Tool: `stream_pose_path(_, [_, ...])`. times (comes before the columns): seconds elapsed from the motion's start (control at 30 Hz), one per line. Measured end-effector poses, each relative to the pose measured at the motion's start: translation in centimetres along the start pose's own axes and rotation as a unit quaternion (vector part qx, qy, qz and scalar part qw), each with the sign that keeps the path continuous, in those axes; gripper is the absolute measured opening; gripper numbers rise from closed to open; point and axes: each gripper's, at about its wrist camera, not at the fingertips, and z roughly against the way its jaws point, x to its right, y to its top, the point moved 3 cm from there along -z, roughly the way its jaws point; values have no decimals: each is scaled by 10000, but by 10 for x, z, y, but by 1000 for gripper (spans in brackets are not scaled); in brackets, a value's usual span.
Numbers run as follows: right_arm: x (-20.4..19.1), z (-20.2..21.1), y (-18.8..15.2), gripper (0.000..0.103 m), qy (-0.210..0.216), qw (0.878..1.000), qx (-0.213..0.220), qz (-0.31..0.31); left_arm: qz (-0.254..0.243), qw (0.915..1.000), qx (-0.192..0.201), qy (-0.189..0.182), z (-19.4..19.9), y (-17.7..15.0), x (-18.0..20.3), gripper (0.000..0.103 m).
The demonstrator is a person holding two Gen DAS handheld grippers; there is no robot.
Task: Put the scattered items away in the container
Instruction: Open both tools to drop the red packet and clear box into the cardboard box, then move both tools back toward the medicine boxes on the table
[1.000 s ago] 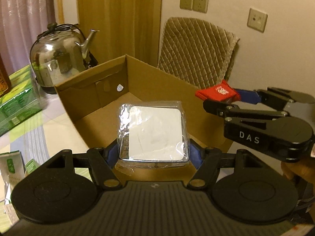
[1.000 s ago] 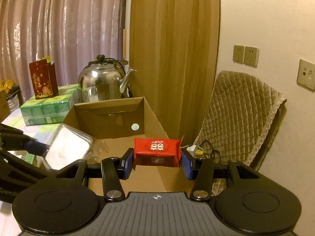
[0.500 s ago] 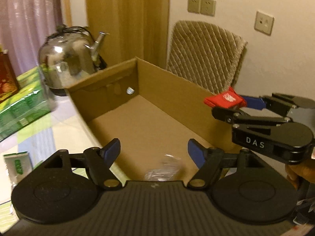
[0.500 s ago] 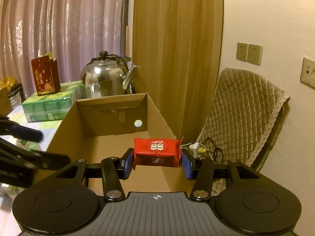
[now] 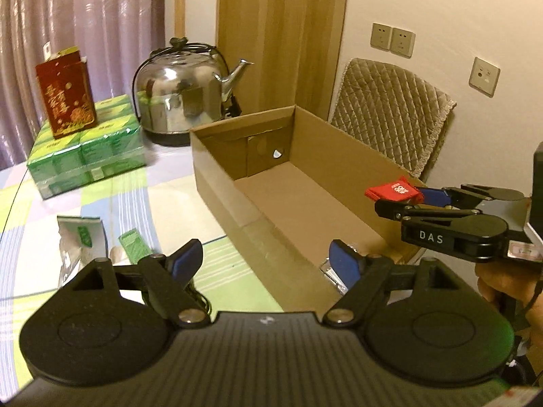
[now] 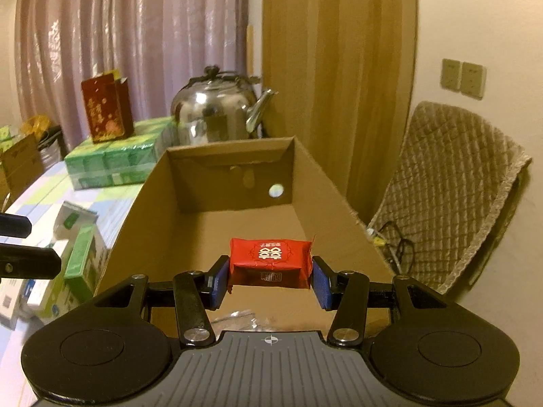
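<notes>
An open cardboard box [image 5: 217, 169] lies on the table. My left gripper [image 5: 264, 251] hovers over the box's near left wall, jaws opening, nothing between them. A clear plastic packet [image 5: 325, 266] lies on the box floor behind the right finger; it also shows as the crinkled packet [image 6: 237, 318] in the right wrist view. My right gripper [image 6: 269, 279] holds a red packet [image 6: 271, 261] in the air above the box floor, its jaws starting to open while the pads still touch it. From the left wrist view, the right gripper [image 5: 400, 200] reaches in over the box's right wall with the red packet [image 5: 393, 191].
A steel kettle [image 5: 183, 98] stands behind the box. Green tissue packs [image 5: 85, 149] carry a red carton [image 5: 66, 95]. Green-and-white packets [image 5: 79, 237] lie on the tablecloth left of the box. A quilted chair [image 5: 390, 115] stands at the right wall.
My left gripper let go of the clear packet, which dropped into the box, then drew back to the left with its jaws widening. The right gripper stayed over the box with the red packet.
</notes>
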Motion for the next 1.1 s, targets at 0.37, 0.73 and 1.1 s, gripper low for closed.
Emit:
stream_pose_path(0.37, [-6,17,-3,77,-4,9999,139,-22,236,9997,-46,66,10,-18,-12,79])
stream_pose_path(0.73, [-41,68,-4,81,275,9982,530,74,614,9970,-19,463,57,-56,-38,81])
stream_pose_path(1.1, [-124,92,-14,83,1067,9915,570,481,1119,9859,-89,1241,115,-112,-91,82])
